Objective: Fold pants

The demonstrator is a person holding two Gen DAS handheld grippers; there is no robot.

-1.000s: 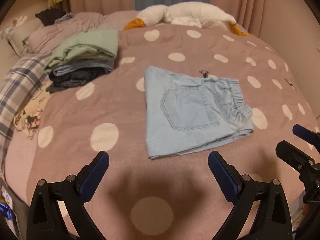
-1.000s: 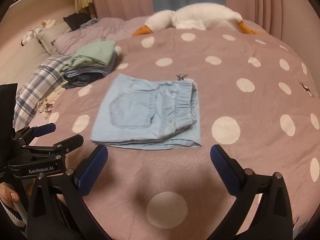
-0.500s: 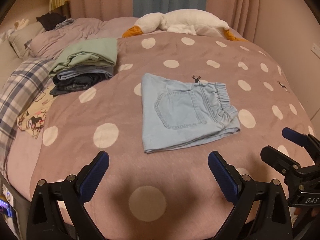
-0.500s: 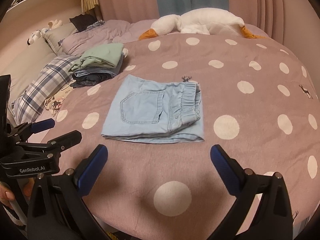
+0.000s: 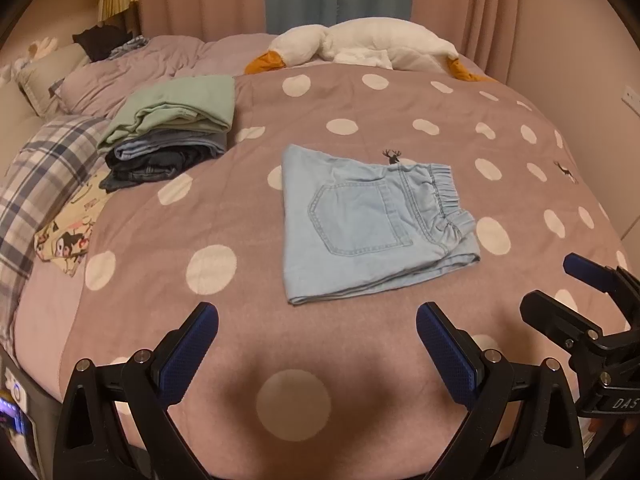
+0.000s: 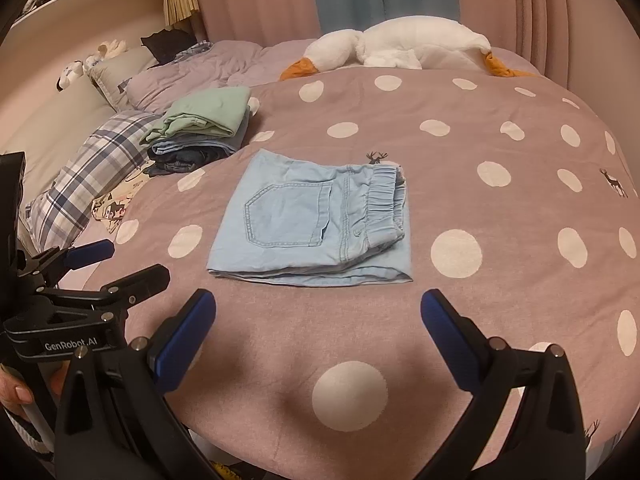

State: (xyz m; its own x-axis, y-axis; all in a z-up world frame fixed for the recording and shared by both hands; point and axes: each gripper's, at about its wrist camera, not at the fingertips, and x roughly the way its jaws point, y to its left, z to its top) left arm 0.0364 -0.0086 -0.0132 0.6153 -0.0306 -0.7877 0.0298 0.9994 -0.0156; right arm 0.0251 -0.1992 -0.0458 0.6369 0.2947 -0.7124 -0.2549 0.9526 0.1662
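Note:
Light blue denim pants (image 5: 368,224) lie folded into a flat rectangle on the dotted mauve bedspread (image 5: 240,200), back pocket up, elastic waistband to the right. They also show in the right wrist view (image 6: 316,220). My left gripper (image 5: 316,344) is open and empty, held back from the pants' near edge. My right gripper (image 6: 318,332) is open and empty, also short of the pants. Each gripper shows in the other's view: the right one (image 5: 576,300) at the right edge, the left one (image 6: 112,264) at the left edge.
A stack of folded clothes (image 5: 172,132), green on top, sits at the back left. A plaid pillow (image 5: 36,184) and a printed cloth (image 5: 68,232) lie at the left. A white goose plush (image 5: 360,48) lies at the back by the curtains.
Both grippers have pulled back and up from the bed, so the folded pants look smaller and farther away. The pants have not moved.

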